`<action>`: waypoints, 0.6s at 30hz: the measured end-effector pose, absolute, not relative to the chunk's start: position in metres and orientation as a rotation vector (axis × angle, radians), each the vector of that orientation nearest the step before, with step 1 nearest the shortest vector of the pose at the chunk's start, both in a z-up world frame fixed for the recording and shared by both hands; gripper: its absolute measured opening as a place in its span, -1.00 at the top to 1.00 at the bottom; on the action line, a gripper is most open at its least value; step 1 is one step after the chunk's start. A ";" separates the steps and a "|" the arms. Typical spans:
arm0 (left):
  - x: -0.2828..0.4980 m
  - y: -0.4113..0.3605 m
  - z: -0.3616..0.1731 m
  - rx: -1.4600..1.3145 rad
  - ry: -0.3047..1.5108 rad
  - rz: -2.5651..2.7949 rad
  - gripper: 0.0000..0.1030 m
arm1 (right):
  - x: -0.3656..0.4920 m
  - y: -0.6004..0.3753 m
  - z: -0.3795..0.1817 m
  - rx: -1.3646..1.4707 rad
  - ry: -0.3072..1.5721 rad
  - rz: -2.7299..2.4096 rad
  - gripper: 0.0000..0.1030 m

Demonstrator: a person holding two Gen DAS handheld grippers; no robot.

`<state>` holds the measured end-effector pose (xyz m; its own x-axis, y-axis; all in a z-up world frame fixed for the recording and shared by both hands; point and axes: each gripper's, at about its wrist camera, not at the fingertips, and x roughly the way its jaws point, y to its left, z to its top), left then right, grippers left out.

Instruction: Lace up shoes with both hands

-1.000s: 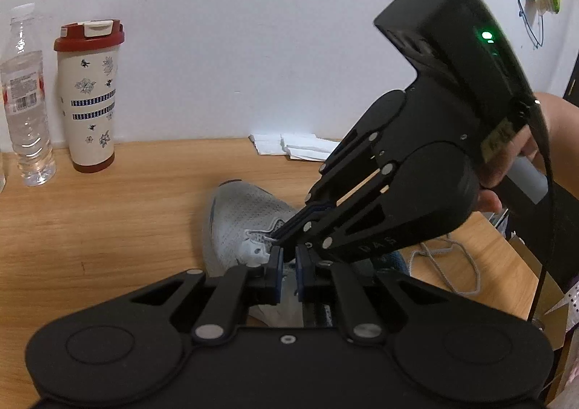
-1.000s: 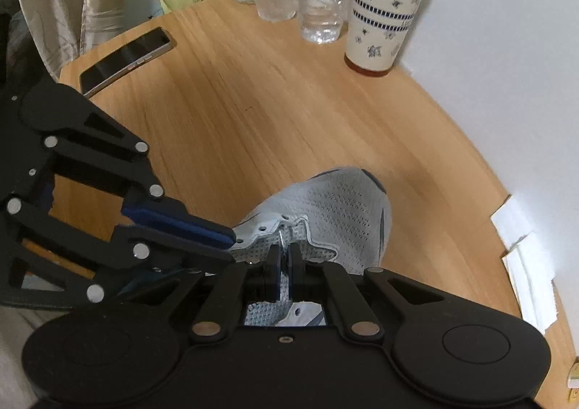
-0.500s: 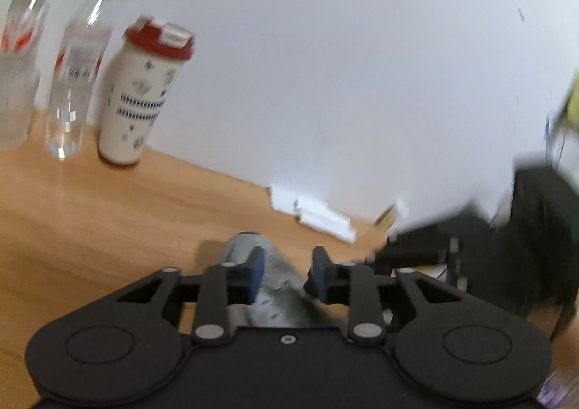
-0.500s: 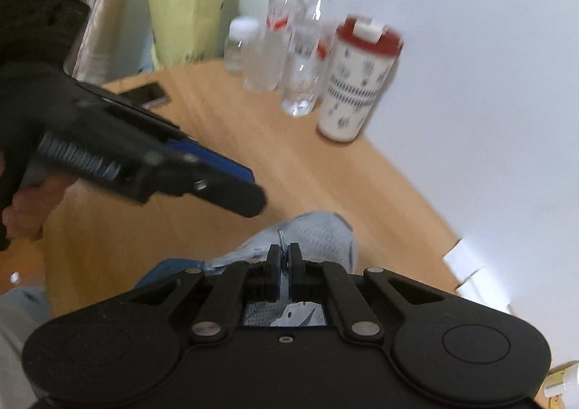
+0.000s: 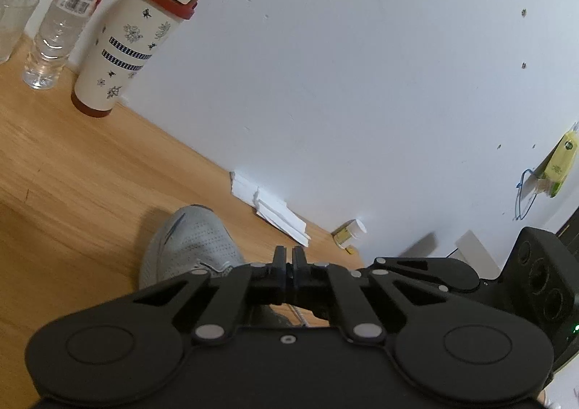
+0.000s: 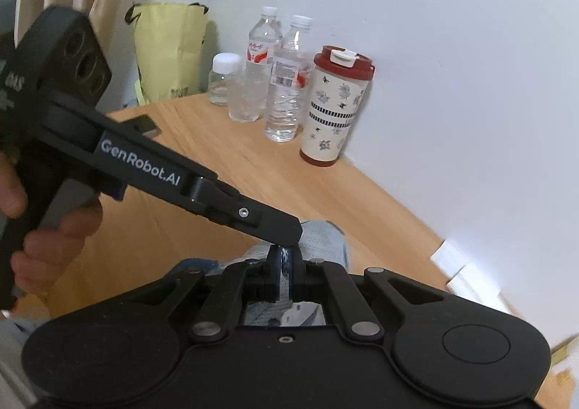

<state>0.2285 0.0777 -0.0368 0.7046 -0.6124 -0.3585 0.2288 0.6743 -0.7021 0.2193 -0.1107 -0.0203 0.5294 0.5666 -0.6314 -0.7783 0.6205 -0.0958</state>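
Note:
A grey mesh shoe [image 5: 191, 242] lies on the wooden table [image 5: 72, 173], toe toward the wall. In the left wrist view my left gripper [image 5: 288, 257] is shut above the shoe's laced part; nothing shows between its pads. A thin strand of lace [image 5: 297, 315] runs below it. The right wrist view shows my right gripper [image 6: 286, 257] shut on a pale lace [image 6: 286, 264] over the shoe [image 6: 324, 240]. The left gripper [image 6: 289, 233] reaches in from the left, its tip just above those fingertips. A hand [image 6: 54, 239] holds its handle.
A red-lidded tumbler [image 6: 336, 105] and water bottles [image 6: 286, 83] stand by the white wall. Folded white paper [image 5: 275, 210] and a small yellow bottle [image 5: 349, 233] lie at the wall's foot. A phone [image 6: 146, 125] and a yellow bag [image 6: 166, 50] are at the far left.
My left gripper opened, rolled and shut again. The right gripper drew back from above the shoe with the lace, so the left view shows it low at the right.

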 end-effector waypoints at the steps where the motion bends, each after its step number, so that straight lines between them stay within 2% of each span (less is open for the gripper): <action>1: 0.228 0.077 -0.037 -0.675 0.622 -0.510 0.96 | 0.219 -0.112 -0.021 -0.386 0.592 0.827 0.94; 4: 0.228 0.078 -0.038 -0.685 0.625 -0.507 0.97 | 0.218 -0.114 -0.023 -0.362 0.578 0.822 0.93; 6: 0.229 0.080 -0.039 -0.696 0.625 -0.497 0.97 | 0.217 -0.115 -0.025 -0.350 0.572 0.824 0.83; 18: 0.237 0.094 -0.043 -0.757 0.666 -0.512 0.97 | 0.220 -0.129 -0.049 -0.190 0.481 0.862 0.77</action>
<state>0.2367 0.0939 -0.0428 0.6830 -0.6361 -0.3590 0.1830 0.6249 -0.7589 0.2205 -0.1286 -0.0492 0.5530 0.6818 -0.4788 -0.7657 0.6425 0.0306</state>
